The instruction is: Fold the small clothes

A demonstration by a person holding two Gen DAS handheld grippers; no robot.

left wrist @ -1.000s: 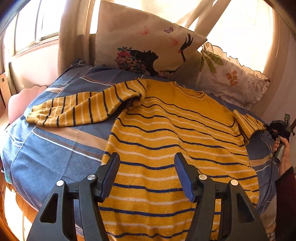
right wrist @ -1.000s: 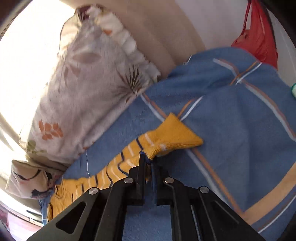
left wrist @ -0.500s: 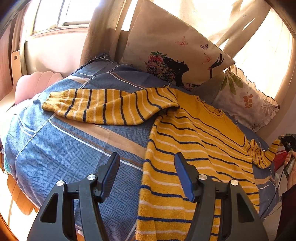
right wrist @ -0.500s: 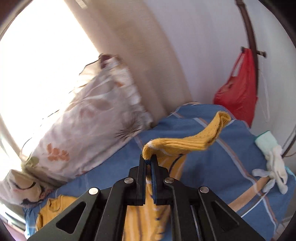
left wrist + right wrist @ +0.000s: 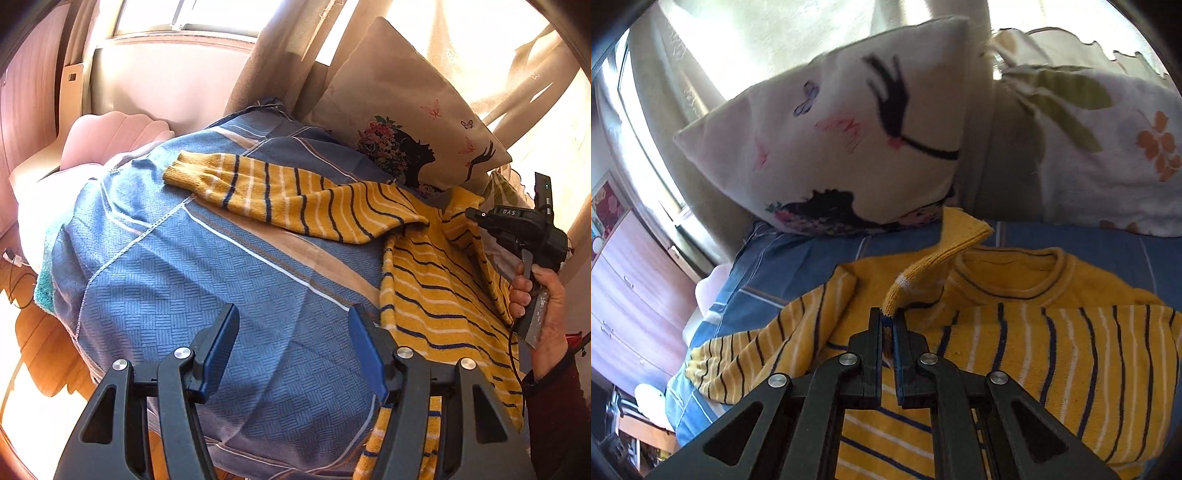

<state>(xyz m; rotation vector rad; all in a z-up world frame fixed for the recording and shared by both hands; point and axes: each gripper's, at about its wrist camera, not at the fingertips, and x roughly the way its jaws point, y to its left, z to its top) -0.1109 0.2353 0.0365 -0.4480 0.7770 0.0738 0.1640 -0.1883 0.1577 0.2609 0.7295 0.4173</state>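
Knit cuff (image 5: 945,254) swung over striped sweater (image 5: 1071,365), right gripper (image 5: 889,325) pinching

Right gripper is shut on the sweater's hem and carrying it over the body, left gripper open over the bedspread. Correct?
Not the hem: the right gripper is shut on the sleeve cuff of the sweater, as the right wrist view shows. The left gripper is open over the bedspread.

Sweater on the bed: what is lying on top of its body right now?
The right gripper has the right sleeve pinched near its cuff, and the sleeve is folded across the sweater below the collar. The chest stripes beneath the sleeve are hidden.
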